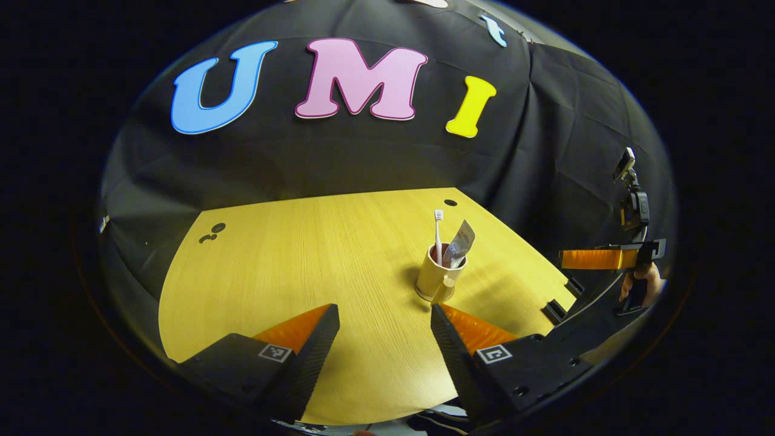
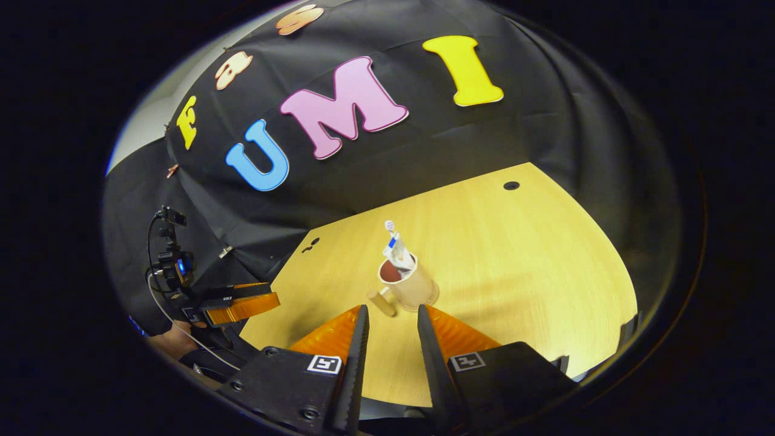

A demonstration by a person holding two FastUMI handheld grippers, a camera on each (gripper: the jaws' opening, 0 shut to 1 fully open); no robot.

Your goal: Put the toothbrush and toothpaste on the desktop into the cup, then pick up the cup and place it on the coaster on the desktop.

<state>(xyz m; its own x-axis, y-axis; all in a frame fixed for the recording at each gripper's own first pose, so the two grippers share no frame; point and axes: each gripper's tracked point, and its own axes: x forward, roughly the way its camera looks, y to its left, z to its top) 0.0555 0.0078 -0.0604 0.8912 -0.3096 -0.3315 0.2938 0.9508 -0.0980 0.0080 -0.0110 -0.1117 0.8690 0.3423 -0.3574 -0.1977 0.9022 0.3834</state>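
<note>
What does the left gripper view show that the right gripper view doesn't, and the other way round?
Left gripper view: the right gripper off to one side, held by a hand, and black clips on the desk edge.

Right gripper view: the left gripper off to one side, and a look down into the dark inside of the cup.

Both: the cup standing on the desk with the toothbrush and toothpaste in it, just ahead of each camera's own open gripper.
</note>
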